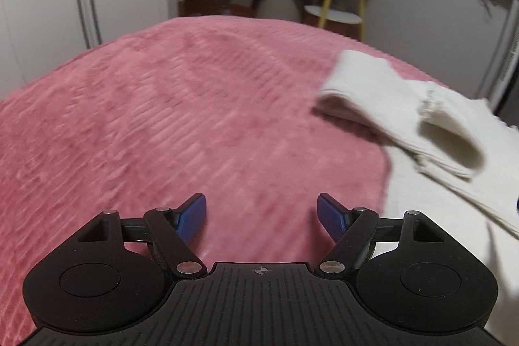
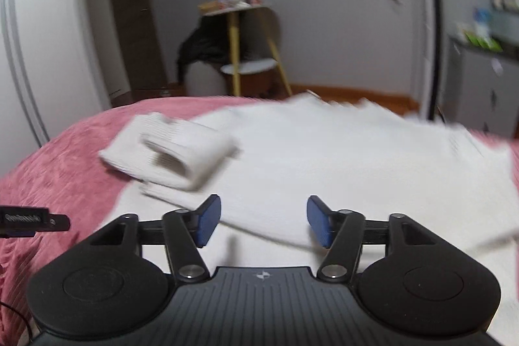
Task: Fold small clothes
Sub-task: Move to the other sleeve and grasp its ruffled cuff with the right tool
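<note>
Two claws, both with blue pads spread apart and nothing between them. Left claw: jaws wide, poised over bare pink bedspread, the fabric ribbed and covering the bed up to its far edge. Right claw: jaws parted, poised over the near part of a white garment, not pressing on it; whether the pads brush the cloth cannot be told through the blur. In the right wrist view the black end of the other tool shows at the left edge. The white garment lies spread flat on the bed, toward its right side and reaching close to the far edge; in the left wrist view it fills the right margin. One sleeve is doubled back on itself in a loose roll, lying at the garment's left edge, partly on the garment and partly on the pink bedspread; in the left wrist view the same sleeve shows an open loop at its fold. Beyond the bed's far edge: a small round side table on yellow legs with a lower white shelf, small jars on top, a dark cloth draped beside it. Further back: pale wall, dark door, wood floor.
</note>
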Motion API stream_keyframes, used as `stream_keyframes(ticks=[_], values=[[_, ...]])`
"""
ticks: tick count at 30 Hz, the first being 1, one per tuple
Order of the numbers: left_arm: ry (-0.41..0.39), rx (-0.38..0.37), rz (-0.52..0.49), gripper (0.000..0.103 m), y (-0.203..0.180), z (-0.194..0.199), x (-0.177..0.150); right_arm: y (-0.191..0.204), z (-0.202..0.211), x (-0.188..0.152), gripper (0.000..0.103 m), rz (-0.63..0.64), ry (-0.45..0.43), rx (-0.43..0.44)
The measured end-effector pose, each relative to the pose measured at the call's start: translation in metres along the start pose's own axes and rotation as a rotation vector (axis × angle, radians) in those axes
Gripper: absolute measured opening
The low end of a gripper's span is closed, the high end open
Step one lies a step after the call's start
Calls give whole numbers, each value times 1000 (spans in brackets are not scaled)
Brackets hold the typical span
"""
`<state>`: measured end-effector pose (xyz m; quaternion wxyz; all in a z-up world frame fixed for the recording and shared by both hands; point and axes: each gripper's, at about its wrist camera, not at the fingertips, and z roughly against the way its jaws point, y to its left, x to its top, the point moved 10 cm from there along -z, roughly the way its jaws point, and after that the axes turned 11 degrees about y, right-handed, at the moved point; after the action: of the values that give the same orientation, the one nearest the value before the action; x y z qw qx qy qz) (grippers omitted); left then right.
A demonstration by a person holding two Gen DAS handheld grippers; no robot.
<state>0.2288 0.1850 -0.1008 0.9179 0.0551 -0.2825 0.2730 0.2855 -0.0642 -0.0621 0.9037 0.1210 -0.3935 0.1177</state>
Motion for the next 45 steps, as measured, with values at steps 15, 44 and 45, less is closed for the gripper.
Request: stream_keyframes(ticks=[15, 44, 45], values=[[-41, -234, 13, 81, -12, 7, 0, 48, -61, 46, 5, 130, -7, -96], [-36, -351, -182, 81, -68, 0, -24, -156, 26, -12, 6, -512, -107, -178], [-37, -351, -184, 81, -68, 0, -24, -161, 28, -12, 6, -501, -108, -192]])
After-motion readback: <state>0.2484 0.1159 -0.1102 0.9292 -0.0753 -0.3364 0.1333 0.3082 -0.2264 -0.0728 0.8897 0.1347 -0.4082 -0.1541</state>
